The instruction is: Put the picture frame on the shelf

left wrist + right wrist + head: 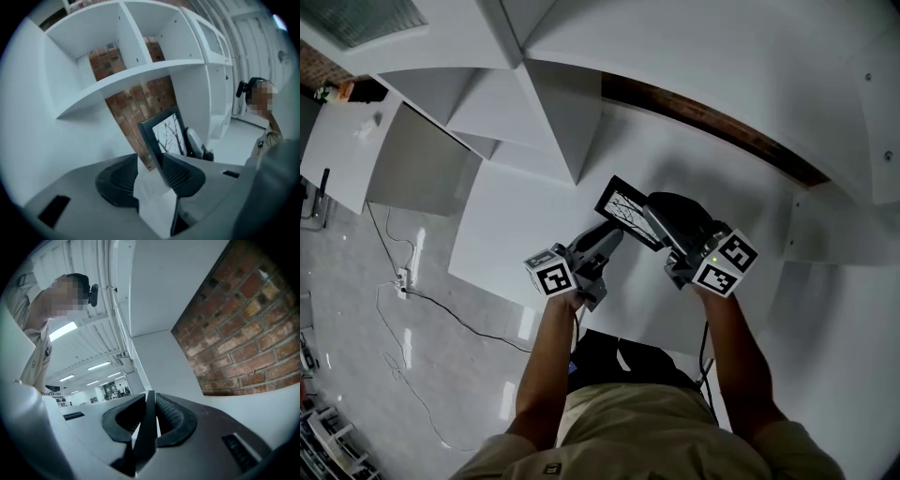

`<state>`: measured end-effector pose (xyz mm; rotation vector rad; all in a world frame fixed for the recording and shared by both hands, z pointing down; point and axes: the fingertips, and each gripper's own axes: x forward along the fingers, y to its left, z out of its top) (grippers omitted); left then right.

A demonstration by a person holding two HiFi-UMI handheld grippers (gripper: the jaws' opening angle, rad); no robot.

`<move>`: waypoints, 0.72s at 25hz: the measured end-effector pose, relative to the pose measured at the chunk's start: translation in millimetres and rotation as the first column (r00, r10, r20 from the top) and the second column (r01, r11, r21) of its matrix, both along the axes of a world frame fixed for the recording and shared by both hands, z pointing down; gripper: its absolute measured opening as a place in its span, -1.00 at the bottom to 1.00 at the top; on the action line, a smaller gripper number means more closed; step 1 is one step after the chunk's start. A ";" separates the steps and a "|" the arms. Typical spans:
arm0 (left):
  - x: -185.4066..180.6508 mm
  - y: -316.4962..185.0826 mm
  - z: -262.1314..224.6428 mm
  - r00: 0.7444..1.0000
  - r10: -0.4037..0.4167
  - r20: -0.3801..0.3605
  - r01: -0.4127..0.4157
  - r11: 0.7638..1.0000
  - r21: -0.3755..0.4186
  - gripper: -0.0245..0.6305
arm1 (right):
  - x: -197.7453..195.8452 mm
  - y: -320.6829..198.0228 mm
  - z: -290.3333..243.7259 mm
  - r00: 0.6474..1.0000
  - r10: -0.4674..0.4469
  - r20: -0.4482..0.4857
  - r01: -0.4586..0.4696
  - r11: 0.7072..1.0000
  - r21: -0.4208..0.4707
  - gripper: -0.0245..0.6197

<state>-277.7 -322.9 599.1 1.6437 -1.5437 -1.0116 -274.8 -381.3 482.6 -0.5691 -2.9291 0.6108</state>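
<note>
The right gripper [658,219] pinches the picture frame [626,212]. In the right gripper view its fingers [174,423] are pressed onto the thin dark edge of the frame [146,427], which runs straight up between them. The frame has a black border around a pale print of bare branches. It stands tilted over a white board of the shelf [525,211]. Its lower edge is hidden, so I cannot tell whether it rests on the board.

The left gripper [613,234] lies just to the left of the frame, on its near side. In the left gripper view its fingers [117,180] are spread wide, with only the white board showing between them. The frame [166,133] stands just beyond the tip of the right-hand finger, and no pad presses on it. The right gripper [199,146] shows behind the frame's far edge.

The frame sits low in an open compartment of the shelf [140,70], with a board above it. A brick wall [136,101] shows through the open back of the shelf, and it fills the upper right of the right gripper view [243,324]. On the floor to the left lies a power strip [402,279] with trailing cables.
</note>
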 end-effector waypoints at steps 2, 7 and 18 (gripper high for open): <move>-13.2 -1.4 -14.0 0.998 -0.062 0.013 0.060 0.995 0.083 -0.48 | -3.2 -0.2 6.1 1.000 -0.001 -0.011 0.001 1.000 -0.019 -0.71; -41.1 -1.5 -16.3 0.977 -0.088 0.194 0.091 0.996 -0.007 -0.50 | -2.6 2.3 26.2 0.995 -0.054 -0.080 0.054 0.999 0.004 -0.71; -62.4 -9.4 -6.3 0.791 0.048 0.609 0.177 0.936 -0.304 -0.55 | -15.0 2.6 113.6 0.882 -0.153 -0.445 0.326 0.881 0.342 -0.70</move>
